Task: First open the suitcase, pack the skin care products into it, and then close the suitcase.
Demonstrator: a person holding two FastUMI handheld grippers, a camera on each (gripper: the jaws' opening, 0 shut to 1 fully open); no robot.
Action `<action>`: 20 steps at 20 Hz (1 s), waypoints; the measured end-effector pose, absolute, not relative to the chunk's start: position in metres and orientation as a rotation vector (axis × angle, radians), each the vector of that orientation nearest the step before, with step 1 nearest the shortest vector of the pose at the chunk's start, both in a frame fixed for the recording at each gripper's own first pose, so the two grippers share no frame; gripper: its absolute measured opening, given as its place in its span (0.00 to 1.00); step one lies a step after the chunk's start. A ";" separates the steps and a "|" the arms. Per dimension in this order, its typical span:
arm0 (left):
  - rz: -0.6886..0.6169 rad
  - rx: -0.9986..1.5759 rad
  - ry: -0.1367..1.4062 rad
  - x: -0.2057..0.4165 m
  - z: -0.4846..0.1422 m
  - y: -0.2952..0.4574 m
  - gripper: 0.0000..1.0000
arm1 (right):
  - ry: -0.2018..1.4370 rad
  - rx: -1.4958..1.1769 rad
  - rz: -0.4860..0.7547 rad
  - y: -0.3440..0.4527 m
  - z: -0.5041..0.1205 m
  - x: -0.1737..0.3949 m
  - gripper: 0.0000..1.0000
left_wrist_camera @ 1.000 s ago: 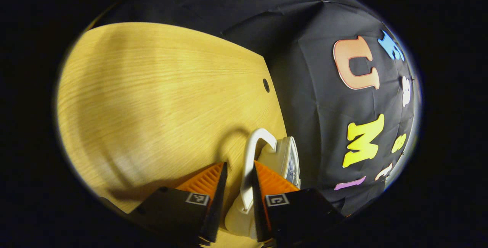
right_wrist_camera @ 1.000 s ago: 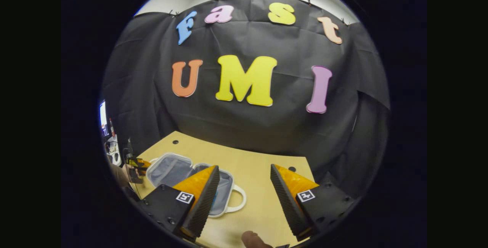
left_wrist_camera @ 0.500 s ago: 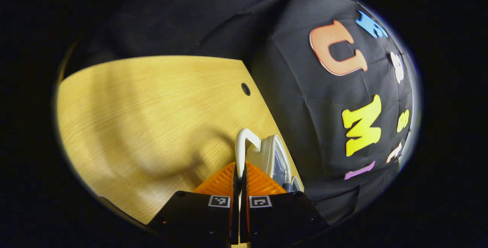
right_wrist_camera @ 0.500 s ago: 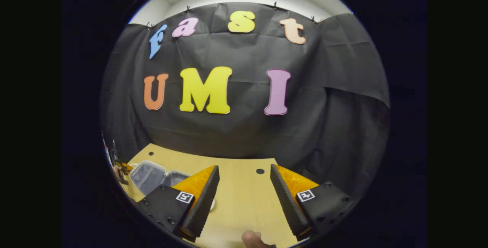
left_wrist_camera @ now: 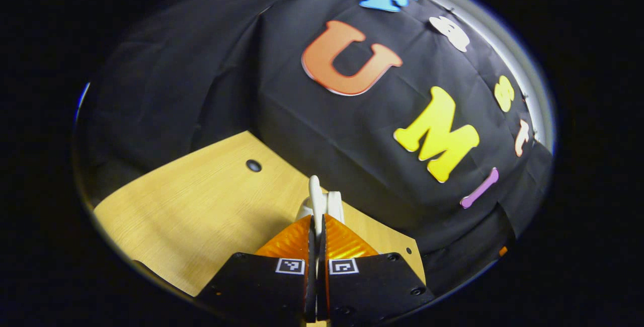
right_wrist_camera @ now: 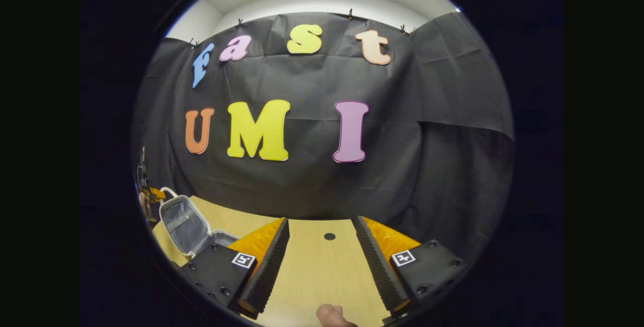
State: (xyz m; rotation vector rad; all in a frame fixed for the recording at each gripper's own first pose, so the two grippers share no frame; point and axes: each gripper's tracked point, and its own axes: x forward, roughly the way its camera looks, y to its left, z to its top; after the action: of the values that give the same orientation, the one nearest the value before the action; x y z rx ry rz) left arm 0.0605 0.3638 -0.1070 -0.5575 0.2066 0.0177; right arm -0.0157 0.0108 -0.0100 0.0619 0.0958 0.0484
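Low centre of the left gripper view, the left gripper [left_wrist_camera: 317,226] pinches the handle [left_wrist_camera: 316,197] of the lid [right_wrist_camera: 182,224], which stands half-raised at lower left of the right gripper view. The thin handle could slip, dropping the lid. Right gripper [right_wrist_camera: 319,261] gapes wide, holding nothing.

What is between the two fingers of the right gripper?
Nothing: in the right gripper view the right gripper stands open, with bare table between its fingers; the suitcase lies off to one side.

Recording booth, lab-type setup, not a home. Black cloth [right_wrist_camera: 312,186] pinned up as backdrop on three sides, plain white wall and ceiling [right_wrist_camera: 322,0] above it. Bare light-wood tabletop [left_wrist_camera: 201,201] with round cable holes [right_wrist_camera: 329,236].
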 end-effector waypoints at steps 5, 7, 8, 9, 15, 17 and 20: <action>-0.075 -0.402 0.182 0.065 -0.063 0.270 0.04 | 0.106 0.070 0.126 0.004 -0.014 -0.007 0.80; -0.117 -0.332 0.192 0.065 -0.059 0.233 0.03 | 0.102 0.077 0.157 0.003 -0.012 -0.005 0.81; -0.135 -0.298 0.198 0.065 -0.061 0.218 0.03 | 0.097 0.071 0.164 0.000 -0.012 -0.004 0.77; -0.155 -0.262 0.202 0.064 -0.061 0.202 0.03 | 0.094 0.068 0.176 -0.001 -0.013 -0.005 0.79; -0.215 -0.127 0.284 0.081 -0.090 0.118 0.03 | 0.126 0.069 0.191 -0.014 -0.029 -0.008 0.80; -0.254 -0.131 0.323 0.077 -0.105 0.091 0.04 | 0.138 0.080 0.187 -0.018 -0.035 -0.007 0.80; -0.313 -0.110 0.398 0.082 -0.136 0.046 0.04 | 0.159 0.098 0.183 -0.025 -0.044 -0.009 0.77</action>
State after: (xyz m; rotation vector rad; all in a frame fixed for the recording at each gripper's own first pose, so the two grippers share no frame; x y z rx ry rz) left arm 0.0820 0.0459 -0.1363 -0.1098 0.3985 -0.3129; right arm -0.0086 -0.0247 -0.0436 0.0978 0.1594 0.1831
